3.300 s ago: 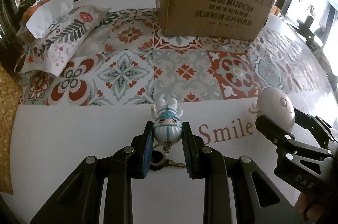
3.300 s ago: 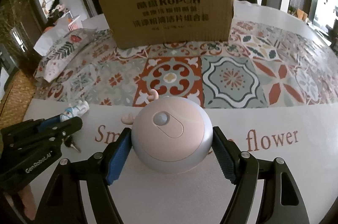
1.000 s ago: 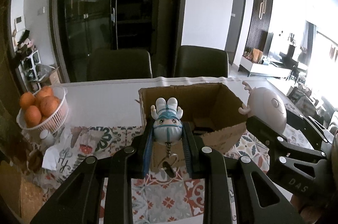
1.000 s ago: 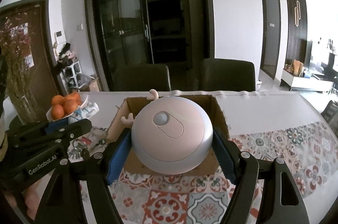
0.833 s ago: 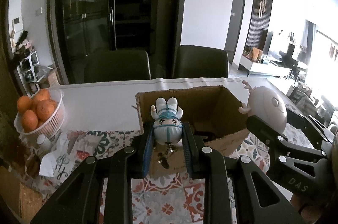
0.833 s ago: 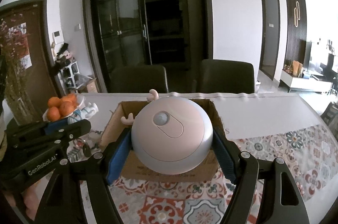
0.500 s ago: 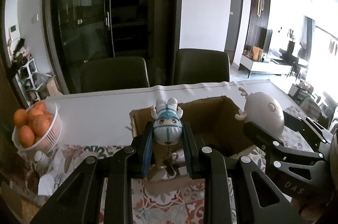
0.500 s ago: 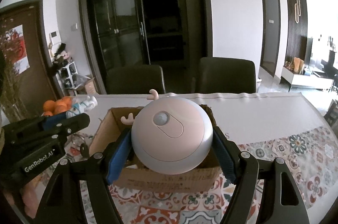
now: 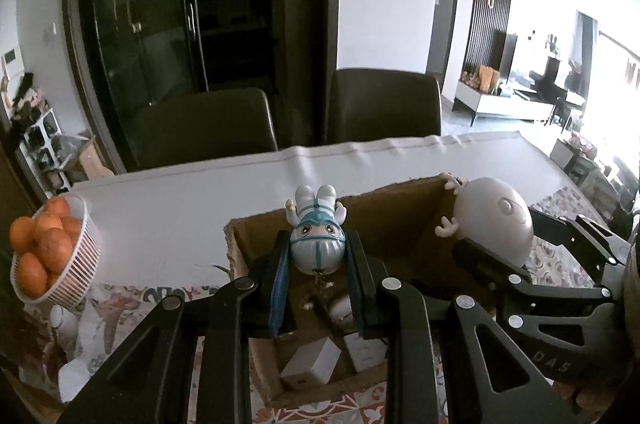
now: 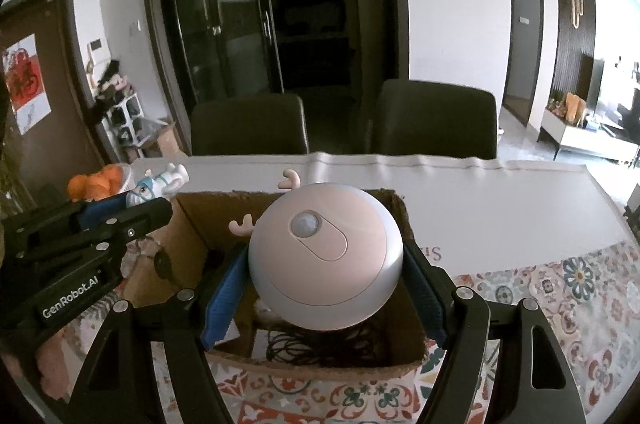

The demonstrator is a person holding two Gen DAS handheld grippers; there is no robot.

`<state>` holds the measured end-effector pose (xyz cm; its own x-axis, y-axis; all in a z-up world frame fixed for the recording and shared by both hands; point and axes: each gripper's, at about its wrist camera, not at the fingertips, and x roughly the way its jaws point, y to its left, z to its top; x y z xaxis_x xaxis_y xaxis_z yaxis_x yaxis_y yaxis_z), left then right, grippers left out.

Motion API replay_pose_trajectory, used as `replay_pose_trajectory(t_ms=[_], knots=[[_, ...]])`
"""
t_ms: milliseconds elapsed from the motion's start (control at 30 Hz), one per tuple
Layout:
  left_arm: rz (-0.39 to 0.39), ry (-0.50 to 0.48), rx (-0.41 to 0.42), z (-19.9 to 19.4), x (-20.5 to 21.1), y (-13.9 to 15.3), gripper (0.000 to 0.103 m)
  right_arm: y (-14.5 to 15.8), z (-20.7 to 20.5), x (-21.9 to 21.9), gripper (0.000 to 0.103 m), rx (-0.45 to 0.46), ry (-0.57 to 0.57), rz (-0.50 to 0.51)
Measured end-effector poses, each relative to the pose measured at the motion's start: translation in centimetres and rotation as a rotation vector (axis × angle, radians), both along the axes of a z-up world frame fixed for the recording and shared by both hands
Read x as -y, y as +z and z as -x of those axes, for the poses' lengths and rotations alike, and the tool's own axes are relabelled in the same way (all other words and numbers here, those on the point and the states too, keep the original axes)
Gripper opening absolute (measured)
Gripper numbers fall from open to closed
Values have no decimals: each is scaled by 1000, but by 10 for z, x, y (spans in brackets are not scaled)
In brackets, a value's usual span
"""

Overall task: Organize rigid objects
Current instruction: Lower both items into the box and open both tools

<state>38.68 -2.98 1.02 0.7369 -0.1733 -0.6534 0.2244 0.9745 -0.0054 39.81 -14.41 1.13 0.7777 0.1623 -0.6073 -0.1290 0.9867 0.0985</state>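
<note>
My left gripper [image 9: 318,264] is shut on a small white-and-blue figurine keychain [image 9: 316,238] and holds it above the open cardboard box [image 9: 400,208]; its key ring dangles into the box. My right gripper [image 10: 325,276] is shut on a round pink night light with antlers [image 10: 325,256], also held over the box [image 10: 192,244]. The night light shows at the right in the left wrist view [image 9: 494,224]. The figurine shows at the left in the right wrist view [image 10: 158,186]. White small boxes [image 9: 310,368] and a dark cable [image 10: 304,344] lie inside the box.
The box stands on a patterned cloth [image 10: 560,304] over a white table [image 9: 180,208]. A white basket of oranges [image 9: 48,252] and a tissue pack [image 9: 100,336] sit at the left. Two dark chairs [image 10: 248,124] stand behind the table.
Both grippers have moved forward and over the box opening with their objects; the box's inside now shows below them. Both grips are unchanged.
</note>
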Motion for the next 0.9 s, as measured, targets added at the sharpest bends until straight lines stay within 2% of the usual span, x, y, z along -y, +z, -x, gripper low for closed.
replay_pose_trajectory(t_ms=[400, 700, 900], knots=[[-10, -9, -115, -18, 0, -34, 27, -28, -19, -3, 75, -92, 20, 33], [-12, 10, -103, -10, -3, -32, 29, -25, -17, -4, 77, -94, -8, 57], [-4, 21, -70, 13, -5, -18, 33, -14, 4, -2, 77, -66, -35, 50]])
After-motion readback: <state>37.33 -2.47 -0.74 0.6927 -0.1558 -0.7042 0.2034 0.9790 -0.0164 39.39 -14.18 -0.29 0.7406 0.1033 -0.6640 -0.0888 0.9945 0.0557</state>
